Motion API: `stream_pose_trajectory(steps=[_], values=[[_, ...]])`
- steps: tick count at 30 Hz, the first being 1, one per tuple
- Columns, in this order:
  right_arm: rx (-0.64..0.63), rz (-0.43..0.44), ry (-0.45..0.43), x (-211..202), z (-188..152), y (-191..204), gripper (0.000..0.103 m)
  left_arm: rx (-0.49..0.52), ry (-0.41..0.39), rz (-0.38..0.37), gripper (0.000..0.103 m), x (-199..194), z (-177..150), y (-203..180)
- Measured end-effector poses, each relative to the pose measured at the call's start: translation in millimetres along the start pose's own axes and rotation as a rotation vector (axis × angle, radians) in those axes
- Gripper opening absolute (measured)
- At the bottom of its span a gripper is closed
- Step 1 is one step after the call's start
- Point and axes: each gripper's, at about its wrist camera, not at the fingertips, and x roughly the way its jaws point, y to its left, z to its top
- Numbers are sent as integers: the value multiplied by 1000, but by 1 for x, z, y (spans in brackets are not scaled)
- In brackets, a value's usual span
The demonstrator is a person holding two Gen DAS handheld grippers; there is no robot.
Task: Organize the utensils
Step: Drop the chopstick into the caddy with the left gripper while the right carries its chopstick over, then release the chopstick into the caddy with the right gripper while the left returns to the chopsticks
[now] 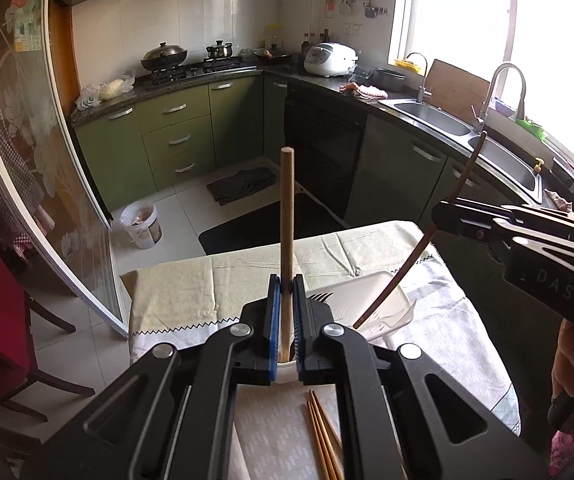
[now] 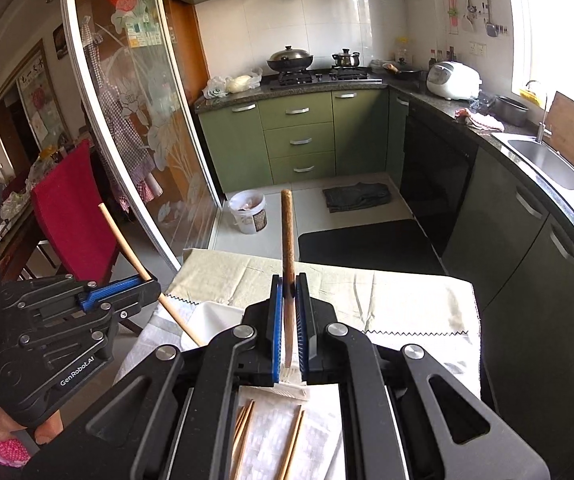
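My left gripper (image 1: pixel 286 284) is shut on a light wooden handle (image 1: pixel 287 216) that stands upright; its lower end is hidden behind the jaws. My right gripper (image 2: pixel 289 282) is shut on a dark brown handled utensil (image 2: pixel 288 236), with pale tines showing below the pads. Each gripper appears in the other view: the right gripper (image 1: pixel 441 210) with its dark utensil (image 1: pixel 463 176) slanting over a white tray (image 1: pixel 383 292), and the left gripper (image 2: pixel 151 284) with the light handle (image 2: pixel 127 248) beside that tray (image 2: pixel 215 316). Dark fork tines (image 1: pixel 319 298) lie in the tray. Chopsticks (image 1: pixel 323 436) rest on a patterned mat below both grippers.
A pale cloth (image 1: pixel 207 280) covers the table, with a zigzag-edged layer over it. A red chair (image 2: pixel 67 220) and a glass sliding door (image 2: pixel 135 140) stand to the left. Green cabinets, a stove and a sink (image 1: pixel 431 114) lie beyond. A white bucket (image 2: pixel 249 212) sits on the floor.
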Motion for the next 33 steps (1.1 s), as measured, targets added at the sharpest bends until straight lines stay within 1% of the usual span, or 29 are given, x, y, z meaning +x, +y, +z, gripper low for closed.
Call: stream_pose_trajectory(steps=[1, 3, 5, 9, 13, 18, 21, 25, 27, 29, 30, 31, 32, 33], values=[[5, 0, 8, 5, -2, -2, 7, -2, 7, 0, 7, 3, -2, 2], [13, -1, 25, 15, -8, -5, 7, -17, 23, -9, 12, 10, -6, 6], [21, 3, 42, 23, -12, -7, 7, -31, 36, -23, 28, 15, -7, 8], [35, 9, 62, 32, -17, -15, 7, -33, 26, -24, 29, 14, -11, 10], [49, 20, 74, 34, -20, -21, 8, -28, 14, -28, 29, 3, -14, 9], [56, 22, 71, 29, -19, -23, 9, -12, 38, -39, 29, -7, -24, 5], [58, 25, 62, 23, -18, -23, 10, -1, 68, -47, 29, -10, -35, 0], [55, 44, 37, 2, -21, -21, 10, 11, 117, -52, 29, -10, -55, -4], [56, 59, 18, -16, -25, -23, 14, 14, 152, -53, 29, -6, -69, -6], [53, 66, -7, -36, -32, -27, 19, 18, 198, -52, 32, 1, -88, -8], [48, 68, -17, -46, -38, -30, 20, 21, 230, -51, 33, 8, -100, -9], [47, 71, -22, -55, -44, -33, 25, 22, 267, -55, 36, 15, -110, -10], [47, 74, -24, -63, -52, -36, 30, 22, 302, -60, 36, 23, -122, -12], [46, 75, -24, -70, -61, -39, 31, 22, 336, -60, 36, 31, -132, -12]])
